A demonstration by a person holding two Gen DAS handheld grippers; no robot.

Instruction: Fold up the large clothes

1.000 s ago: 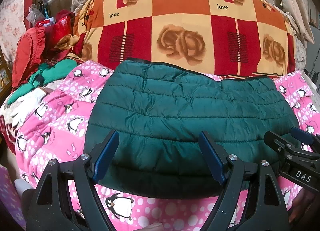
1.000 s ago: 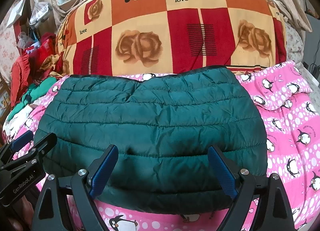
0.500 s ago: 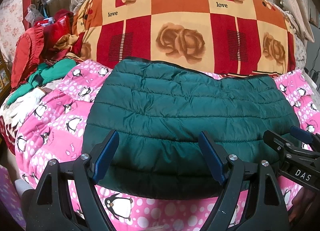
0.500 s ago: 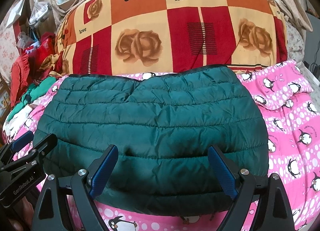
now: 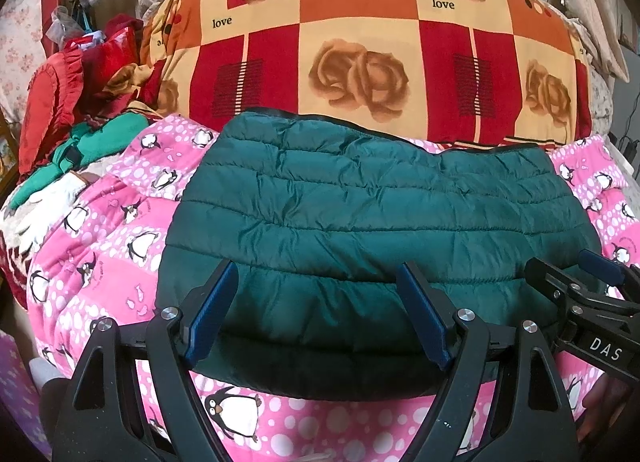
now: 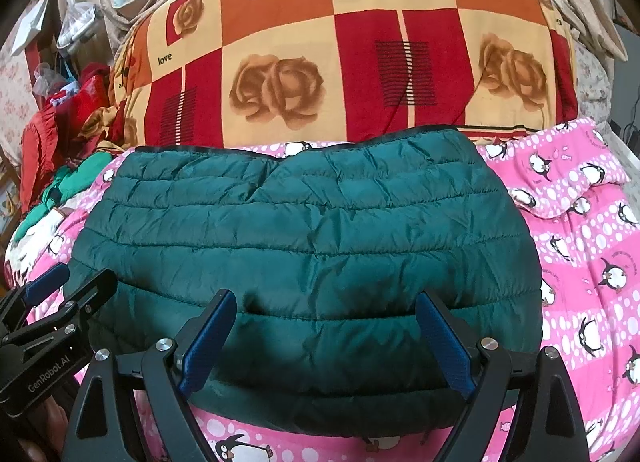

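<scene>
Lying flat on the pink penguin-print bedspread is the item in hand: one dark green quilted down jacket, already doubled into a broad, puffy slab, its near edge rounded and its far edge against the rose-patterned quilt roll.

Left gripper: poised over the jacket's near edge, left of centre; blue-padded fingers spread wide, nothing between them, no contact with the fabric evident.

Right gripper: poised over the same edge, further right; fingers likewise wide apart and empty. Each gripper shows at the margin of the other's view.

Surroundings: heap of red and green garments at the bed's far left, well apart from the jacket.

Step, as judged: a pause between folds, the garment squared but still wide. Whether a further fold is intended cannot be told.

Next move, if folding goes on: lower both grippers onto an edge, pinch all the slippery padded layers together, and carry that edge across evenly, since trapped air may spring the fold open.
</scene>
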